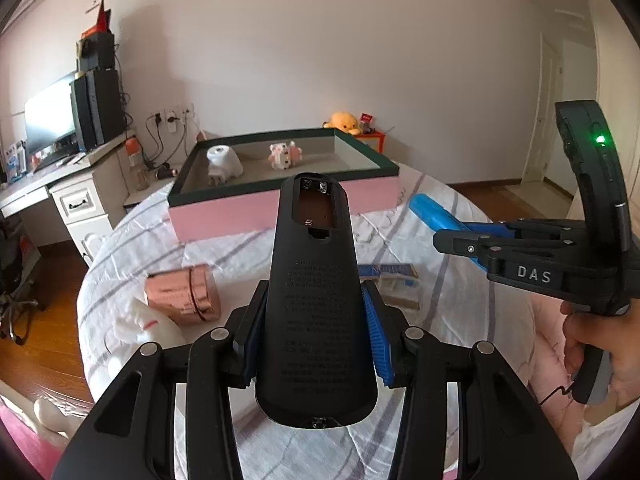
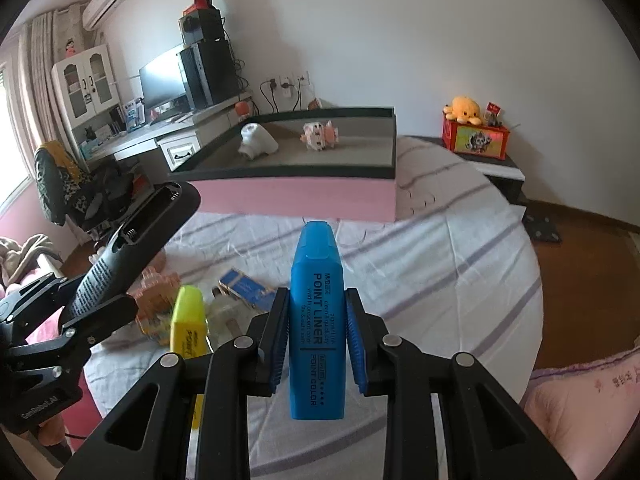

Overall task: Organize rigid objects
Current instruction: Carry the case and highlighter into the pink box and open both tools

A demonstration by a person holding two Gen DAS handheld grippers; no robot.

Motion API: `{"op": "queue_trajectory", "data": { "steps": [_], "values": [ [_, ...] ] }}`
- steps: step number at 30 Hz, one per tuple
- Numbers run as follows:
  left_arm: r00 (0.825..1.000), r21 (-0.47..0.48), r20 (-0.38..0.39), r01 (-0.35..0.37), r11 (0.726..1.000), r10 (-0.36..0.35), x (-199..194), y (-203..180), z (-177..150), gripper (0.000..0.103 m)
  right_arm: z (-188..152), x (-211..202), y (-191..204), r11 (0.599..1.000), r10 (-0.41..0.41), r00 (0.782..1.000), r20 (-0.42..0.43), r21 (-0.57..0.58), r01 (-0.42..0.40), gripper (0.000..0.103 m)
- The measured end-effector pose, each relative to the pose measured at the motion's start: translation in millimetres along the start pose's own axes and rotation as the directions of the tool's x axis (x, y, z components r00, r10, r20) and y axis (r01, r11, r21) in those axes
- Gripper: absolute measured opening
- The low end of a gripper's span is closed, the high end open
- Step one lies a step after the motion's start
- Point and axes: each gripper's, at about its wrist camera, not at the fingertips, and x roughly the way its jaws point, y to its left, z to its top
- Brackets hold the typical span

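My left gripper [image 1: 316, 328] is shut on a black remote control [image 1: 314, 280], back side up with its battery bay open, held above the bed. My right gripper [image 2: 318, 334] is shut on a blue highlighter [image 2: 318, 320], also held above the bed. The pink box [image 1: 280, 208] with a dark rim lies ahead; it holds a white charger plug [image 1: 224, 164] and a pink pig toy [image 1: 284, 154]. The same box [image 2: 300, 196] shows in the right wrist view. The right gripper [image 1: 452, 236] with the highlighter [image 1: 430, 208] appears at the right of the left view.
On the striped sheet [image 2: 440, 264] lie a yellow highlighter [image 2: 188, 320], a rose-gold box [image 1: 184, 294], a blue-and-clear box [image 1: 394, 280] and a white soft toy [image 1: 148, 330]. A desk with monitor [image 1: 52, 120] stands left. A red box with yellow plush [image 2: 474, 132] is at right.
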Motion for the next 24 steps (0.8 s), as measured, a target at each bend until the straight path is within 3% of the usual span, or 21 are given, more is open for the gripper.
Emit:
{"op": "queue_trajectory", "data": {
  "steps": [7, 13, 19, 24],
  "values": [
    [0.999, -0.006, 0.038, -0.004, 1.000, 0.004, -1.3, 9.6, 24.5, 0.044, 27.9, -4.9, 8.3, 0.999, 0.015, 0.999, 0.041, -0.038, -0.013, 0.027],
    [0.997, -0.018, 0.073, -0.033, 0.999, 0.034, 10.0, 24.8, 63.0, 0.044, 72.3, 5.1, 13.5, 0.996, 0.035, 0.997, 0.063, -0.080, -0.030, 0.027],
    [0.999, -0.026, 0.053, 0.003, 1.000, -0.002, 40.1, 41.8, 106.2, 0.044, 108.8, 29.4, 11.6, 0.994, 0.044, 0.998, 0.050, -0.098, -0.039, 0.027],
    [1.000, -0.023, 0.014, -0.009, 1.000, 0.010, 74.9, 52.3, 138.0, 0.044, 143.0, 61.9, -1.6, 0.996, 0.036, 0.999, 0.015, -0.084, -0.034, 0.027]
  ]
}}
